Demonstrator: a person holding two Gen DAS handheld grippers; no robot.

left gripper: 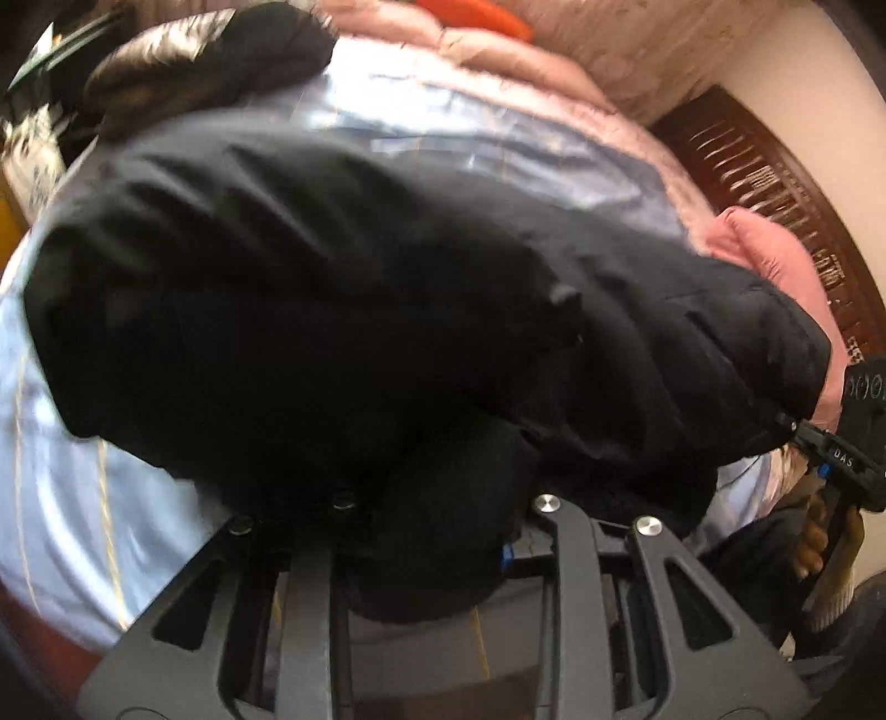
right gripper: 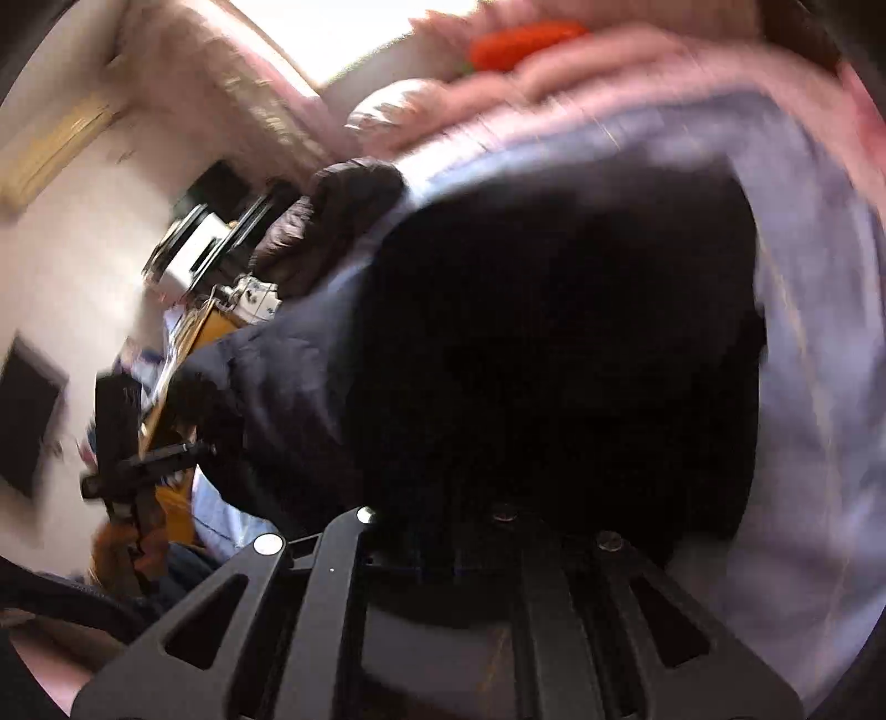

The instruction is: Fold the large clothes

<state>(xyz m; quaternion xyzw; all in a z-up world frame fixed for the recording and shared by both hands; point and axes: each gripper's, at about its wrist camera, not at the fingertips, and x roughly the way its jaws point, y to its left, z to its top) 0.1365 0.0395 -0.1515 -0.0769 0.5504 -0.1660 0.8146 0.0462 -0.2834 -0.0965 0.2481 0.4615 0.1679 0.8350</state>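
Observation:
A large black padded jacket (left gripper: 343,310) lies across a pale blue bedsheet (left gripper: 61,498) and fills both views; it also shows in the right wrist view (right gripper: 554,343). My left gripper (left gripper: 437,531) is shut on the jacket's near edge, its fingertips buried in the cloth. My right gripper (right gripper: 448,531) is shut on another part of the near edge, fingertips hidden under the fabric. In the left wrist view the right gripper (left gripper: 803,429) pinches the jacket's right corner. In the right wrist view the left gripper (right gripper: 205,446) pinches its left corner. Both views are motion-blurred.
A pink quilt (left gripper: 554,72) is piled at the far side of the bed, with an orange item (left gripper: 476,14) on it. A brown puffy garment (left gripper: 166,72) lies at the far left. A dark wooden headboard (left gripper: 786,183) stands on the right. Cluttered furniture (right gripper: 205,249) stands left of the bed.

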